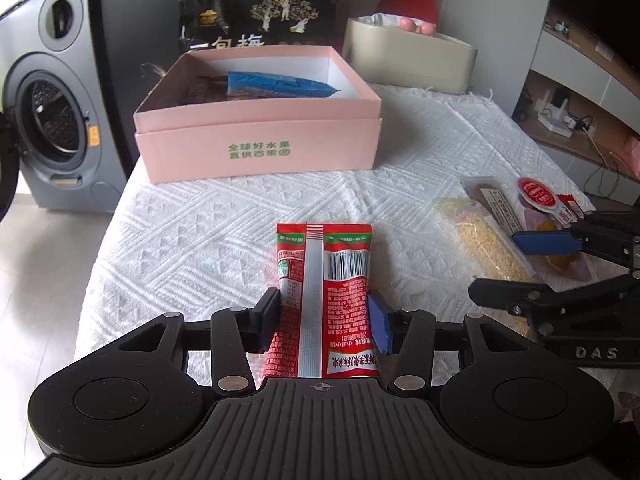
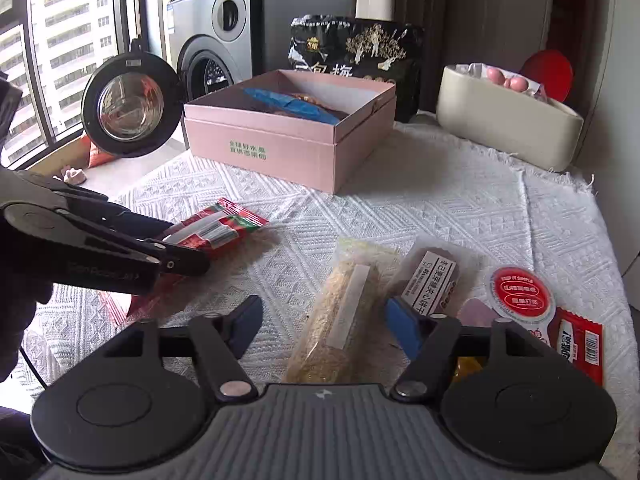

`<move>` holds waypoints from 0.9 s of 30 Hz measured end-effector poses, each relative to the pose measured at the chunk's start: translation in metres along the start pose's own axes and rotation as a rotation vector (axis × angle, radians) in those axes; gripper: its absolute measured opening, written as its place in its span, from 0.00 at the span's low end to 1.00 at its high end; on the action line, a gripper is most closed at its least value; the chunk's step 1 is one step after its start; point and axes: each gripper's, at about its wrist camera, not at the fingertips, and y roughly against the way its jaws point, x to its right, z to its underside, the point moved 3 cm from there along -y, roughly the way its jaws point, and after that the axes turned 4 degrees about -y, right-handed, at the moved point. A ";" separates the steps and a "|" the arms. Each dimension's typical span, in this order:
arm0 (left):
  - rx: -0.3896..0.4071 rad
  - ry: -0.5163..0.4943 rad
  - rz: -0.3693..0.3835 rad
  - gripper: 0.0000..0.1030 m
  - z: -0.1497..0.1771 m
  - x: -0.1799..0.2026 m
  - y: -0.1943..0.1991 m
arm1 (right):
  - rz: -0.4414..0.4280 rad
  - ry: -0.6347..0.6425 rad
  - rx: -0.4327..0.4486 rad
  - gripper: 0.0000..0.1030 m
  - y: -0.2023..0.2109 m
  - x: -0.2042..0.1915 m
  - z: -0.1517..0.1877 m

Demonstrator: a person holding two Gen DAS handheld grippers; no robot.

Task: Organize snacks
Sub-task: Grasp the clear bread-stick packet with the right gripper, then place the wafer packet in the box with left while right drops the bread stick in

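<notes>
A red snack packet point(image 1: 320, 280) lies lengthwise on the white cloth, and my left gripper point(image 1: 324, 320) is shut on its near half, pads pressing both long edges. The right wrist view shows the same packet point(image 2: 224, 228) in the left gripper point(image 2: 180, 244). A clear packet of yellow grain bar point(image 2: 344, 312) lies between the fingers of my right gripper point(image 2: 324, 324). The blue pad is at its right edge, and the left finger point(image 2: 244, 320) stands apart from it, so this gripper is open. An open pink box point(image 1: 256, 156) at the back holds a blue packet point(image 1: 280, 84).
Right of the grain bar lie a brown packet with a white label point(image 2: 432, 276), a red-lidded cup point(image 2: 520, 292) and a red sausage packet point(image 2: 580, 344). A black bag point(image 1: 256, 16) and a cream tub point(image 1: 412, 64) stand at the back. A washing machine point(image 1: 52, 120) is beyond the table's left edge.
</notes>
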 end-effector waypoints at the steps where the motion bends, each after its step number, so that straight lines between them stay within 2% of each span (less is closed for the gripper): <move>1: -0.007 -0.001 -0.011 0.50 0.001 0.001 0.003 | 0.004 -0.012 -0.014 0.52 -0.004 0.001 -0.001; 3: -0.015 -0.013 -0.032 0.50 0.004 0.003 0.008 | 0.015 -0.032 -0.026 0.45 -0.008 0.004 -0.001; 4: -0.013 -0.022 -0.041 0.50 0.006 0.004 0.011 | 0.022 -0.036 -0.027 0.35 -0.007 0.005 -0.002; 6: -0.006 -0.030 -0.039 0.50 0.009 0.007 0.017 | -0.008 -0.056 -0.040 0.30 -0.001 0.007 -0.005; 8: 0.002 -0.028 -0.028 0.50 0.011 0.009 0.022 | -0.053 -0.081 -0.035 0.30 0.008 0.009 -0.007; 11: 0.022 -0.013 -0.003 0.50 0.011 0.008 0.030 | -0.078 -0.079 0.000 0.30 0.027 0.007 -0.013; 14: 0.098 0.022 0.033 0.50 -0.001 0.001 0.046 | -0.137 -0.093 0.060 0.30 0.054 0.008 -0.026; 19: 0.325 0.060 -0.040 0.50 -0.063 -0.025 0.072 | -0.134 -0.094 0.189 0.30 0.085 0.014 -0.057; 21: 0.376 0.090 -0.049 0.50 -0.094 -0.033 0.068 | -0.128 -0.093 0.217 0.30 0.088 0.015 -0.066; 24: 0.379 0.139 -0.010 0.51 -0.143 -0.041 0.039 | -0.117 -0.097 0.229 0.30 0.083 0.018 -0.074; 27: 0.315 0.227 0.096 0.51 -0.168 -0.048 -0.013 | -0.113 -0.112 0.209 0.30 0.070 0.023 -0.073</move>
